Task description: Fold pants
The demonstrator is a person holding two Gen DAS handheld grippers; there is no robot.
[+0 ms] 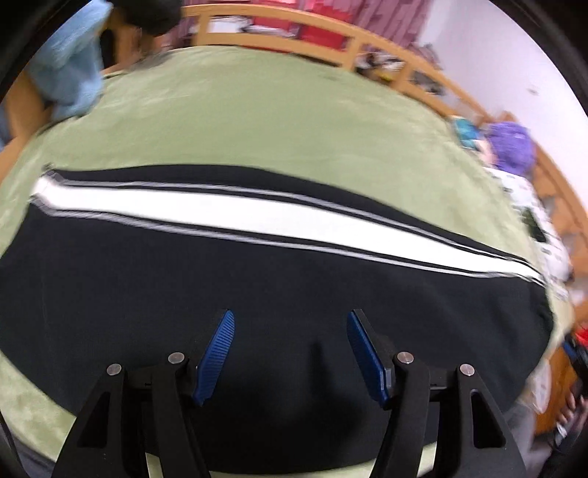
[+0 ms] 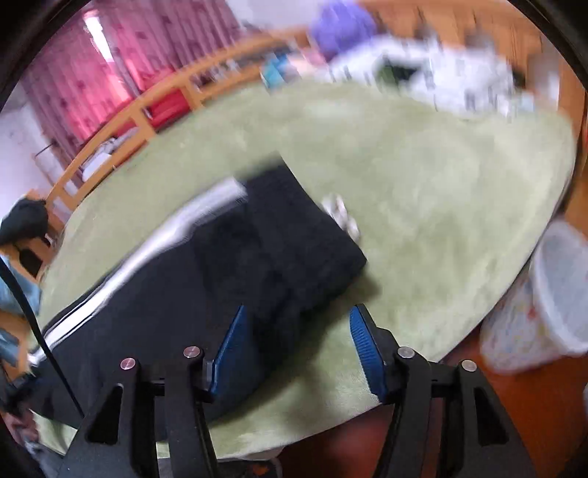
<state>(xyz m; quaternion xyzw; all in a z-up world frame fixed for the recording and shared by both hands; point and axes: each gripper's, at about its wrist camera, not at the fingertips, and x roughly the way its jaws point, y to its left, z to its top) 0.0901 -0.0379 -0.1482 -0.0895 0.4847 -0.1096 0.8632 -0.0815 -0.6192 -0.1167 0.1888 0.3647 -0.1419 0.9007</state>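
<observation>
Left gripper (image 1: pixel 290 323) is spread apart with nothing between the pads, hanging right over the black body of the pants (image 1: pixel 257 301), so that one's free. Same story on my right gripper (image 2: pixel 296 320): it's released too, and the folded end of the pants (image 2: pixel 286 235) sits just ahead of it, reaching in between the blue pads without either pad pressing on it.

The bit that matters for the next move: the pants run long-ways across the left view, side to side, with the white stripe (image 1: pixel 239 217) running along the far edge. In the right view that same strip of cloth comes in from my left and stops at a thick, doubled-over end, its near corner right at my right gripper. So I'd say the right one is nearer that end and the left is parked over the middle of the length. My guess is the next fold goes along that long axis, one end carried over toward the other.

Fabric looks like soft matte knit, black, lying pretty flat with few creases. Stripe is bright white with thin trim lines. Underneath is a fuzzy pale green bed cover (image 1: pixel 257 121), with a wooden rail (image 1: pixel 279 29) behind it.
</observation>
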